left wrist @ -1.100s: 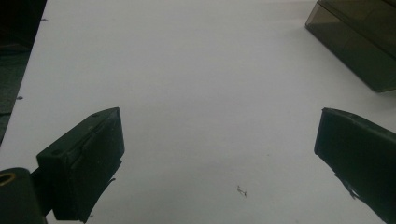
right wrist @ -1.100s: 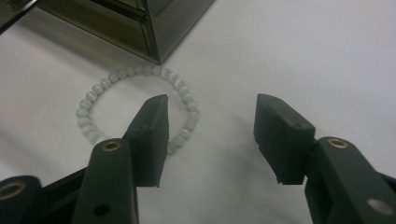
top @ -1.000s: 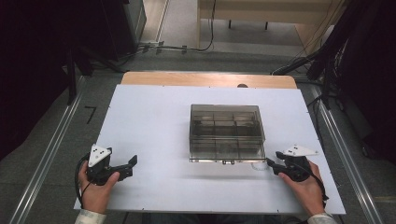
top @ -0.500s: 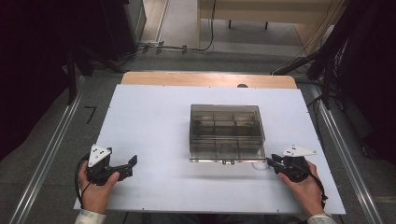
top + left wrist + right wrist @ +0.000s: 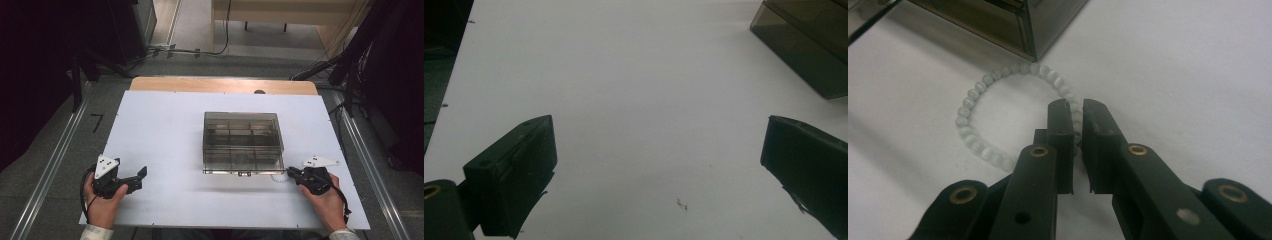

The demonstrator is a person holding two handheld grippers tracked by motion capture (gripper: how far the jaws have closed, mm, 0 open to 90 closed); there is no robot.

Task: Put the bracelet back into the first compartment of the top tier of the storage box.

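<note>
Two hand-held grippers are at the near edge of the white bench, either side of the smoky translucent plastic compartment box. A ring-shaped bracelet of pale milky beads lies flat just off the box's near right corner, touching it. The right hand-held gripper is the nearer one: its jaws are nearly pressed together astride the bracelet's near arc, apparently pinching the strand. The left hand-held gripper, well off to the box's left, is spread wide over bare bench.
</note>
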